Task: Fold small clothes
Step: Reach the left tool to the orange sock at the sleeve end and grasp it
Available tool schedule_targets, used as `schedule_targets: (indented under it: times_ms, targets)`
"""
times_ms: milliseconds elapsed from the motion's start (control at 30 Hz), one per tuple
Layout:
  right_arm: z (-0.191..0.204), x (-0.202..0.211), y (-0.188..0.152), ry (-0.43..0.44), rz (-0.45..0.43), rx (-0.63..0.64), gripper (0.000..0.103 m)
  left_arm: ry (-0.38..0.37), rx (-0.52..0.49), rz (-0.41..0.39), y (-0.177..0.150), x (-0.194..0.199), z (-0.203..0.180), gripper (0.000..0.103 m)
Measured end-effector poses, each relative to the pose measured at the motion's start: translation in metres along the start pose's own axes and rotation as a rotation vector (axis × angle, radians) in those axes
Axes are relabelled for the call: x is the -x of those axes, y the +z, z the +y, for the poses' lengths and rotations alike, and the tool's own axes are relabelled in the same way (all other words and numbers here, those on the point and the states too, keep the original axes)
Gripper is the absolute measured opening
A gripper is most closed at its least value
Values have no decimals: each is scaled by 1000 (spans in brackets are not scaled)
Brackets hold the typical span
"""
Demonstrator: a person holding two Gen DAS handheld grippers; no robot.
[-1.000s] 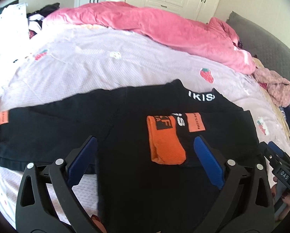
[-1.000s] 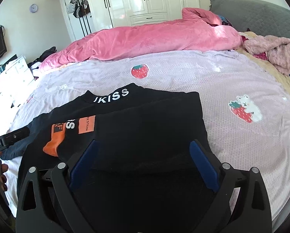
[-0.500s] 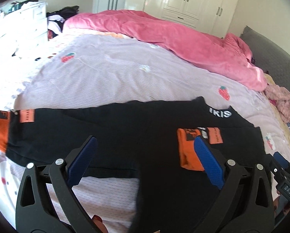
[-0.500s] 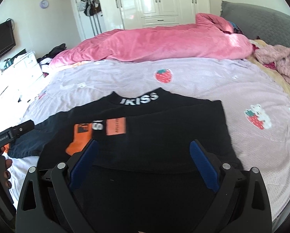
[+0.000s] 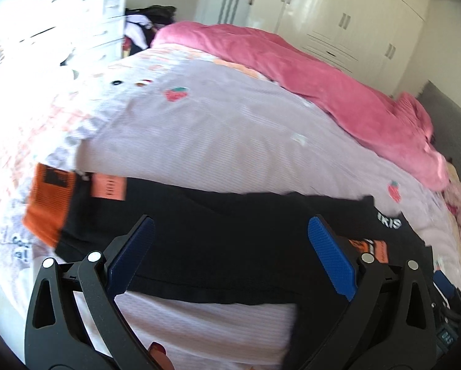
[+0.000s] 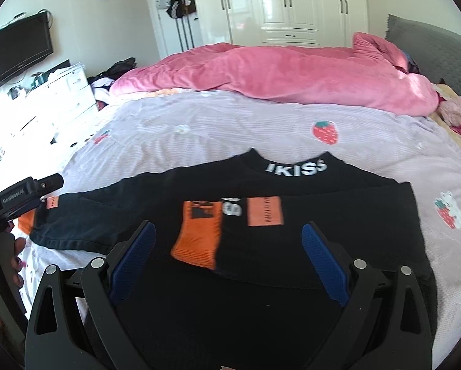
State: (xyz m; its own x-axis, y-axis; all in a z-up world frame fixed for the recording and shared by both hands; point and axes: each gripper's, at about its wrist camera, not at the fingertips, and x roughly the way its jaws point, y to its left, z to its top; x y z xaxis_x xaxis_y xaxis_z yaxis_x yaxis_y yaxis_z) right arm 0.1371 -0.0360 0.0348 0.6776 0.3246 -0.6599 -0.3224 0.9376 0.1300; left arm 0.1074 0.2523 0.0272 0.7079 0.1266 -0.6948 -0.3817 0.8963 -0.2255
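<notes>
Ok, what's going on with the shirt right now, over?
Left gripper open, right gripper open, both empty. Black top flat on bed, one sleeve folded in, other sleeve stretched out. Nothing blocking.

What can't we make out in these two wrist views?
- Black shirt hem, right wrist view: hidden behind the right gripper.
- Collar lettering, left wrist view: first letters lost in a fold, blurred.
- Orange patch, left wrist view: partly hidden behind the left gripper.
- Orange cuff, right wrist view: mostly behind the left gripper.

One black long-sleeved top [image 6: 292, 246] with two orange cuffs; one pink plush duvet [image 6: 276, 74]; two blue-padded claws, left claw [image 5: 230, 259] and right claw [image 6: 229, 260].
</notes>
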Motion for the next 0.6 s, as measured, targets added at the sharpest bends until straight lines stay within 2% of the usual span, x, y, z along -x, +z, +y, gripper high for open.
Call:
schedule_targets:
  times_ms: [600]
  targets:
    - [76, -16, 7, 138, 42, 88, 95, 144, 98, -49, 19, 17, 76, 94]
